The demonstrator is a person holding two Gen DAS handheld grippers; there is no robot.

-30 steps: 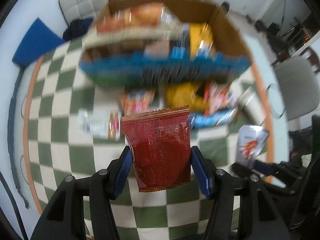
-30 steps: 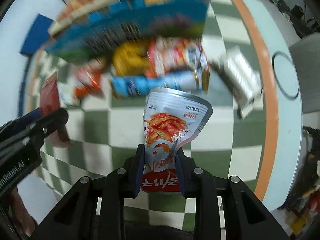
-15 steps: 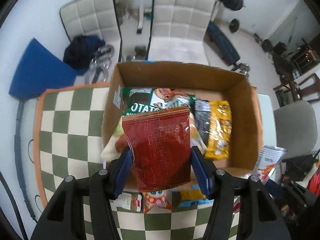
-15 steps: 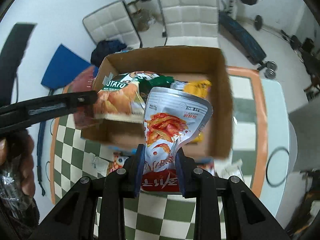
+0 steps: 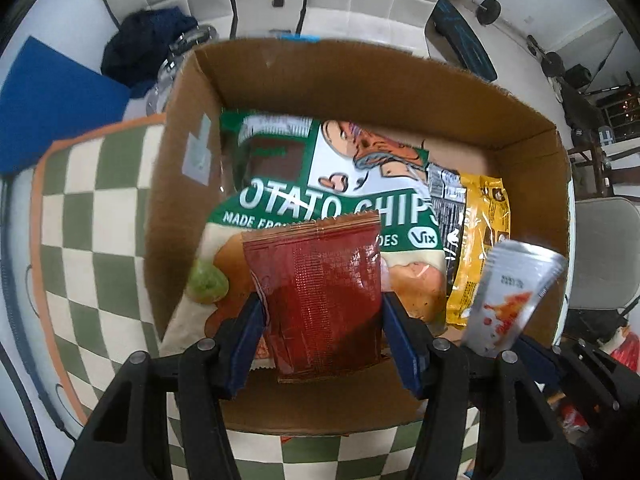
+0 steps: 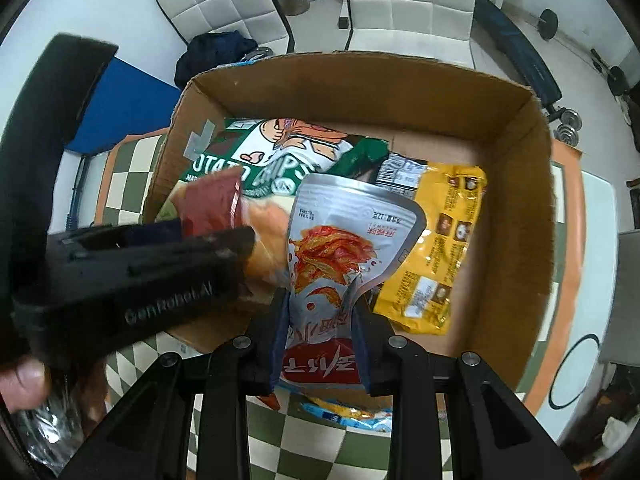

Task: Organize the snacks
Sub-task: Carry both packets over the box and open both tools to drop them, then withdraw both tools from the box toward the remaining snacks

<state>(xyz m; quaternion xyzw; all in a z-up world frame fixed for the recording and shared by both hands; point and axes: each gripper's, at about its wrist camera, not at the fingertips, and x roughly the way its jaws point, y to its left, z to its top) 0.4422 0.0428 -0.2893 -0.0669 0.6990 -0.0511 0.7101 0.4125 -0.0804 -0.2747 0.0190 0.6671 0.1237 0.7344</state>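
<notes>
My left gripper (image 5: 322, 308) is shut on a dark red snack packet (image 5: 320, 296) and holds it over the open cardboard box (image 5: 360, 76). My right gripper (image 6: 320, 304) is shut on a silver pouch with red print (image 6: 344, 240), also above the box (image 6: 516, 208). Inside the box lie a green potato chips bag (image 5: 320, 184) and a yellow packet (image 5: 480, 240). The silver pouch shows at the right in the left wrist view (image 5: 508, 296). The left gripper with its red packet (image 6: 212, 204) shows at the left in the right wrist view.
The box stands on a green and cream checkered cloth (image 5: 88, 216) with an orange border. Loose snack packets (image 6: 348, 412) lie on the cloth in front of the box. White padded chairs (image 6: 404, 0), a blue mat (image 5: 44, 108) and gym gear lie beyond.
Both grippers rose from the table and moved forward over the box, then lower toward it. Each kept hold of its packet.
</notes>
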